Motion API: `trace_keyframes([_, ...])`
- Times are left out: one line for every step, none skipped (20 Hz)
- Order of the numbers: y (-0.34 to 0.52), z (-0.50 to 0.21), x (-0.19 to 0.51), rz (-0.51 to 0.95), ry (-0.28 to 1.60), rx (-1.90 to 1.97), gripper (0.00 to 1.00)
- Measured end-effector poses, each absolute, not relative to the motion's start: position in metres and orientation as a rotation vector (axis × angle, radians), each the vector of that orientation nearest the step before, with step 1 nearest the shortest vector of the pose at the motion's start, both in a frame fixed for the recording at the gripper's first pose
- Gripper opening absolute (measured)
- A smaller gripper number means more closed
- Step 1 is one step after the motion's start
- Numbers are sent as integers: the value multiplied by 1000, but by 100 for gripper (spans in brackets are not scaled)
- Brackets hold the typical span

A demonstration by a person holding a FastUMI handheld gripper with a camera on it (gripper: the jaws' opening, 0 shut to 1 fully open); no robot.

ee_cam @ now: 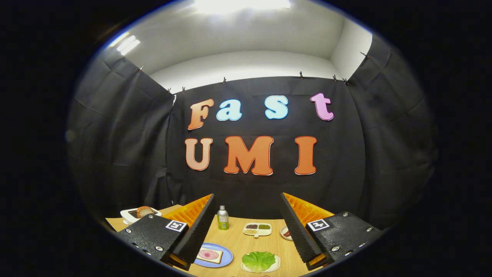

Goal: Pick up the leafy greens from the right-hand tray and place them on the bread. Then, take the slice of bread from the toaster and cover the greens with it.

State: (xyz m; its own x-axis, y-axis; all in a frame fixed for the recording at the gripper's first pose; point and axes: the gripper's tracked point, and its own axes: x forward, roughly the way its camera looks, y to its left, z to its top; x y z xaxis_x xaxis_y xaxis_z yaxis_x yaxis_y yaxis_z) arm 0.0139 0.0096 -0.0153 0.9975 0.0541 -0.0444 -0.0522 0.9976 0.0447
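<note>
Surface [246,240]: a light wooden top that carries every item; it runs back to the black cloth wall of the booth.
Hand-held gripper [246,227]: raised above the surface, its two fingers spread wide with a broad gap between them; nothing is held and neither finger touches any item.
Toaster [132,215]: a white body at the far left of the surface, beyond the left finger and partly hidden by it, well apart from the plate and trays.
Blue plate [225,258]: sits on the surface just beside the left finger, its left part covered by that finger.
White tray [273,264]: lies right of the blue plate, near it but apart, low in the gap between the fingers.
Leafy greens [258,260]: a bright green ruffled leaf lying on the white tray, untouched.
Bread on plate [210,255]: a pale slice lying flat on the blue plate with a round pink topping on it.
Divided dish [257,229]: a small white dish with compartments of dark, green and yellowish bits, farther back between the fingers.
Bottle [222,217]: a small green bottle with a silver cap, upright, left of the divided dish.
Bread in toaster [143,211]: a browned slice sticking up from the toaster.
Small dish [285,233]: a white rim with something reddish inside, mostly hidden by the right finger.
</note>
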Motion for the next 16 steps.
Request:
trace_keyframes([8,-21,16,52,61,42,98])
trace_keyframes([8,-26,17,50,77,42,98])
trace_keyframes([7,-32,19,51,94,43,98])
trace_keyframes([7,-40,21,53,114,45,98])
trace_keyframes([6,-46,23,56,135,49,98])
trace_keyframes([6,-54,25,59,158,53,98])
trace_keyframes([5,-61,27,59,178,57,98])
trace_keyframes([5,-67,29,61,200,58,98])
trace_keyframes([5,-74,31,65,221,57,98])
trace_keyframes([5,-82,34,69,246,54,98])
trace_keyframes([6,-92,37,77,273,50,98])
trace_keyframes([5,-103,39,84,301,46,98])
trace_keyframes([4,-115,42,85,338,42,98])
trace_keyframes([2,-128,43,87,380,41,98])
trace_keyframes([2,-140,43,93,417,44,98])
trace_keyframes([4,-149,43,101,453,48,99])
